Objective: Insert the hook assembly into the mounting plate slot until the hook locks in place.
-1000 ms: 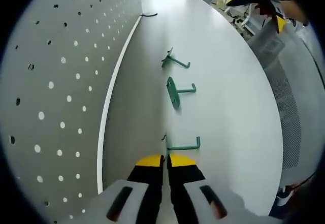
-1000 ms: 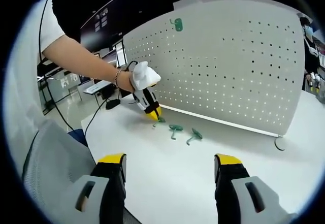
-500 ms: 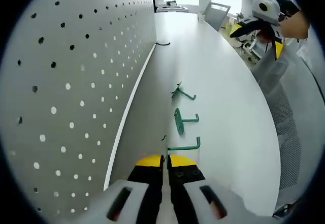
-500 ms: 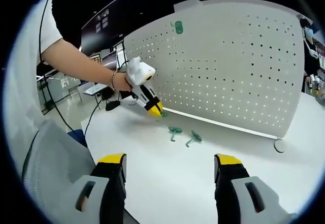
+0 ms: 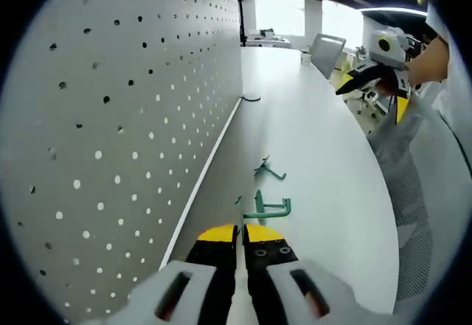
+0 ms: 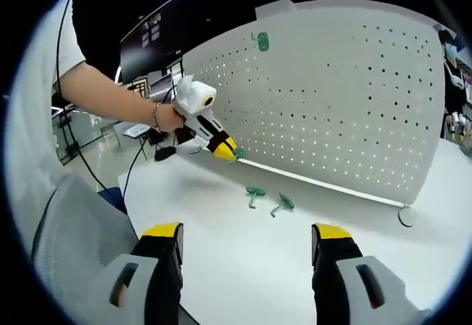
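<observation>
Left hand-held gripper [image 5: 240, 231], jaws pressed together, is pinching a green metal hook with a short upturned tip [image 5: 265, 210]. Over the last second it has lifted off the white table [image 5: 324, 141] and come up beside the grey perforated pegboard panel [image 5: 110, 119]; in the right gripper view it now hangs at 10 o'clock, hook tip close to the board's lower rows. My read: pickup done, insertion not started, no hole engaged yet.

Two more green hooks, one with a round base [image 6: 255, 192] and one bent-wire type [image 6: 281, 204], lie on the table near centre, unmoved. Another green hook [image 6: 260, 41] already hangs high on the board at 12 o'clock.

Right hand-held gripper [image 6: 247, 247] sits spread wide, empty, at 6 o'clock.

No containers here.
</observation>
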The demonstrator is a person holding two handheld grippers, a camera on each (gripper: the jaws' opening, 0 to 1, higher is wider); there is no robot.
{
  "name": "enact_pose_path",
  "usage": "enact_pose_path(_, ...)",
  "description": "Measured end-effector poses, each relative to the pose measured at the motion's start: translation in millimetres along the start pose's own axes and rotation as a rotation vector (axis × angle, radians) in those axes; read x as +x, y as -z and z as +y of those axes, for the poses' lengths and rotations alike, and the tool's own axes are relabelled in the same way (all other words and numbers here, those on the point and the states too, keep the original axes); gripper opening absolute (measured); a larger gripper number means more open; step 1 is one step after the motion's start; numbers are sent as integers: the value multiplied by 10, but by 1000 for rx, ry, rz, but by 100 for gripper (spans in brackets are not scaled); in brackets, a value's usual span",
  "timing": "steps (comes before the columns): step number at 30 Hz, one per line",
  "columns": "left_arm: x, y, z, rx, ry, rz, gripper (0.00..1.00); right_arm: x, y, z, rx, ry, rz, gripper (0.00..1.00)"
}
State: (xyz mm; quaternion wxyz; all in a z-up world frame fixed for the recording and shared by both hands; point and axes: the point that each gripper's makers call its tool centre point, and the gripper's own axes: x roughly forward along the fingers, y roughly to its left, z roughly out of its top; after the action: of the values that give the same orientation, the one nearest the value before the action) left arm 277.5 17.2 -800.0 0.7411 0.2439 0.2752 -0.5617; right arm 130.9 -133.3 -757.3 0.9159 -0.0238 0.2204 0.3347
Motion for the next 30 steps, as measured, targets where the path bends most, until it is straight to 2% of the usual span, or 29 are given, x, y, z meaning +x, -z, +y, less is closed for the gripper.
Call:
enact_pose_path(12, -160, -230, -68, -22, -68, -103, 3, -32, -92, -28, 1, 13, -28, 68)
enact_pose_path(15, -210, -294, -85, -56, -92, -144, 3, -34, -103, -27, 2, 12, -32, 68)
enact_pose_path(18, -250, -319, -115, -59, -108, -161, 3, -40, -127, -26, 9, 13, -42, 68)
enact_pose_path(26, -412, -395, -150, -138, -172, -243, 3, -51, -190, -7, 28, 7, -70, 69)
enact_pose_path(30, -480, -418, -216, -135, -180, -270, 3, -56, -212, 15, 26, -5, -80, 70)
